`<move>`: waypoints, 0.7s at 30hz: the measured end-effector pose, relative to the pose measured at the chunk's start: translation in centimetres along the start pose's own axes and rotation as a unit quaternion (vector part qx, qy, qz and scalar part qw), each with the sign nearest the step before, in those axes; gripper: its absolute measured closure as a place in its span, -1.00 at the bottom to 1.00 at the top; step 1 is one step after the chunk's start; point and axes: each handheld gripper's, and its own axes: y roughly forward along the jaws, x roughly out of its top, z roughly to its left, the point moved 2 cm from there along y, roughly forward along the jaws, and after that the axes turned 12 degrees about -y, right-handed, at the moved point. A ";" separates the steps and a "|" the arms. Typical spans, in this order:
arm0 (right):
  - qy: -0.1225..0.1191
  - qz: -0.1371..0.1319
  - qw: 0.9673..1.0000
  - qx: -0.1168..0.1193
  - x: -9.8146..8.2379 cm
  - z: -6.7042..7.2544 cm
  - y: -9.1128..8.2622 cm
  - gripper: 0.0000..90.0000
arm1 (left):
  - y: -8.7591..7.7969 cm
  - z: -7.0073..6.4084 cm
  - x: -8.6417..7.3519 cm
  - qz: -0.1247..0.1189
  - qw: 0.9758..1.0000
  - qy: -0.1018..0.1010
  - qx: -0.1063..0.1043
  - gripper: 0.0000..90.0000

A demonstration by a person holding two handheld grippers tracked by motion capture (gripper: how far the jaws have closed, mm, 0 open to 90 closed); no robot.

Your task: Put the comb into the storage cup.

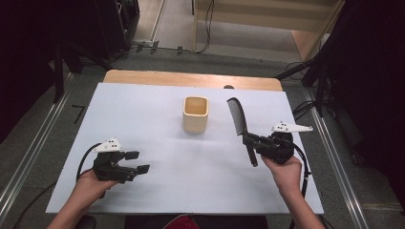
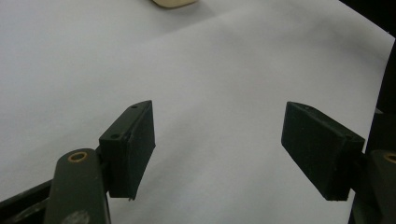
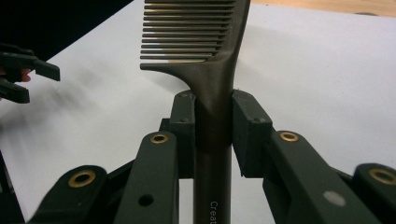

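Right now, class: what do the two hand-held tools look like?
Both the left tool and the right tool are black, each with two flat rectangular jaws on linked bars with brass-ringed pivots. Each carries a white three-cornered plate on top and trails a black cable. The forearms are bare.

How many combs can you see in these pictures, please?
1. The black comb is clamped by its handle in the right gripper, right of the beige square cup. The cup's inside is partly hidden, so another could lie there.

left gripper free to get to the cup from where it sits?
Probably yes. The left gripper is open and holds nothing, and only bare white table lies between it and the cup. The right gripper, shut on the comb, sits off to the cup's other side.
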 end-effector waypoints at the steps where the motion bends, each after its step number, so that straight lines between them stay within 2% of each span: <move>1: -0.001 -0.002 1.000 -0.001 0.1 0.1 0.1 0.56 | 0.0 0.0 0.0 0.000 1.000 0.000 0.000 -0.39; 21: -0.010 -0.022 1.000 -0.008 2.1 0.8 0.7 0.56 | 0.0 0.0 0.0 -0.001 1.000 0.001 0.000 -0.39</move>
